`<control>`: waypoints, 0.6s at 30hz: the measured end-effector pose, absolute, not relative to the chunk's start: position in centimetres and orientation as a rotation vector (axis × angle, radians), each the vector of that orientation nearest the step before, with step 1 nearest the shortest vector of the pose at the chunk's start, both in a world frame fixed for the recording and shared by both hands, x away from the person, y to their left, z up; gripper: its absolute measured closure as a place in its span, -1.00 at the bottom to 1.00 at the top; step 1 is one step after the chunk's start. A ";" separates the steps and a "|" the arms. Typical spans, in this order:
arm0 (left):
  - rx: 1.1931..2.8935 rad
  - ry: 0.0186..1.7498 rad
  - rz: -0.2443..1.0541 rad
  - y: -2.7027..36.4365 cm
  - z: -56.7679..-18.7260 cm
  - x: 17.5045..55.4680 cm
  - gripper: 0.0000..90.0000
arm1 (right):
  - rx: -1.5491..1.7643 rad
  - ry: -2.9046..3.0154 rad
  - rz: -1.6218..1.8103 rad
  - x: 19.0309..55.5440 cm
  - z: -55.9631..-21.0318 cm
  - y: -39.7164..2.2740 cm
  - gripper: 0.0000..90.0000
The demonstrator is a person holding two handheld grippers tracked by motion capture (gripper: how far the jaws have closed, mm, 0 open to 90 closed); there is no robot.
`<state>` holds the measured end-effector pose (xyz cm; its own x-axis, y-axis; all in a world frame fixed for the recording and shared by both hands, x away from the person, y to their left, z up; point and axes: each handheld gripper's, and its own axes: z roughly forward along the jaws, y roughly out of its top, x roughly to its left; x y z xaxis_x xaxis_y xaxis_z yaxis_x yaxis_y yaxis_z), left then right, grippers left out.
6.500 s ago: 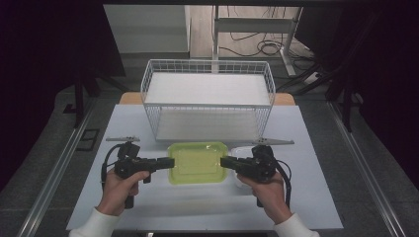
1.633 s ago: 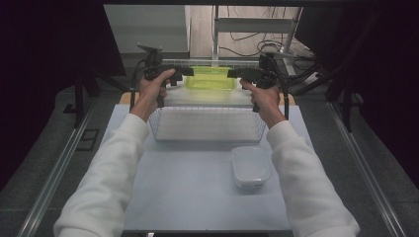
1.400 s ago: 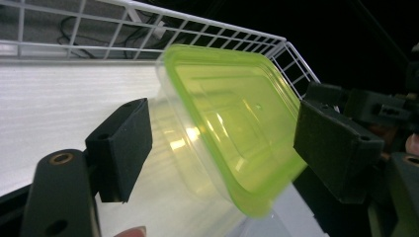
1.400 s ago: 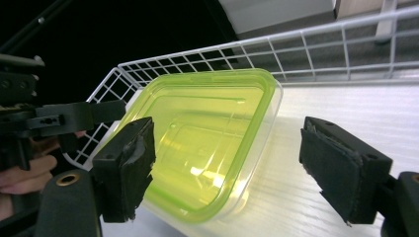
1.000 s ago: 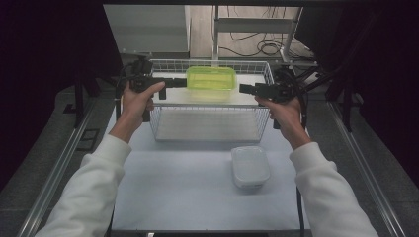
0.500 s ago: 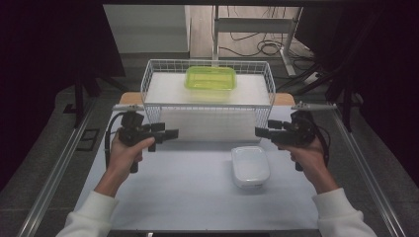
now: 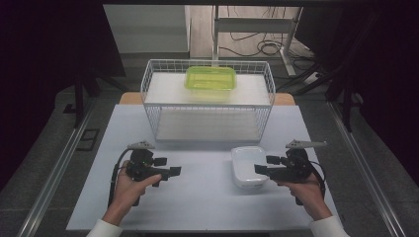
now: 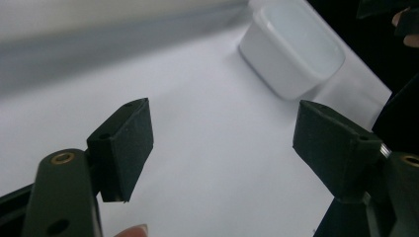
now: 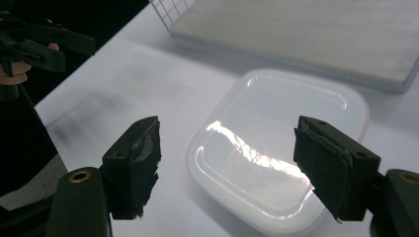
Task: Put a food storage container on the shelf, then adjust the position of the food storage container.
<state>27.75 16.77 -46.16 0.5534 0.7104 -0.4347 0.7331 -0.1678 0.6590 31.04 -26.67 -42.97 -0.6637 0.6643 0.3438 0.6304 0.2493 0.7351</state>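
Observation:
A lime-green lidded container [image 7: 210,78] rests at the back of the white wire basket [image 7: 207,105], with no gripper near it. A white lidded container [image 7: 248,165] lies on the table in front of the basket's right half. My left gripper [image 7: 168,166] hovers low over the table's left side, open and empty [image 8: 225,138], with the white container [image 8: 296,49] ahead of it to the right. My right gripper [image 7: 267,164] is open at the white container's right edge. Its jaws [image 9: 227,148] stand apart above the lid [image 9: 281,143] without touching it.
The pale table [image 7: 197,207] has bare surface between the two hands and along its front edge. The basket's wire front wall stands just behind the white container. Metal rails [image 7: 59,168] run along both table sides. The left gripper [image 9: 39,44] faces the right one.
Both hands have drawn back from the basket toward the near side and sunk low over the table. The green container stays in the basket, let go.

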 end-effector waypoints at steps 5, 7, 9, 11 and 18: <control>1.926 1.200 -0.038 16.8 -47.4 27.2 -0.49 | 1.279 2.483 1.384 30.9 -44.1 -26.2 -0.42; 1.933 1.213 -0.031 17.0 -47.5 27.0 -0.49 | 1.273 2.489 1.369 30.9 -44.4 -26.1 -0.42; 1.919 1.219 -0.017 17.1 -47.4 26.9 -0.49 | 1.270 2.493 1.359 30.9 -44.4 -26.0 -0.42; 1.909 1.219 -0.012 17.2 -47.3 26.9 -0.50 | 1.263 2.487 1.366 30.9 -44.3 -26.0 -0.42; 1.910 1.221 -0.009 17.3 -47.4 26.9 -0.50 | 1.291 2.464 1.316 31.3 -44.2 -26.3 -0.40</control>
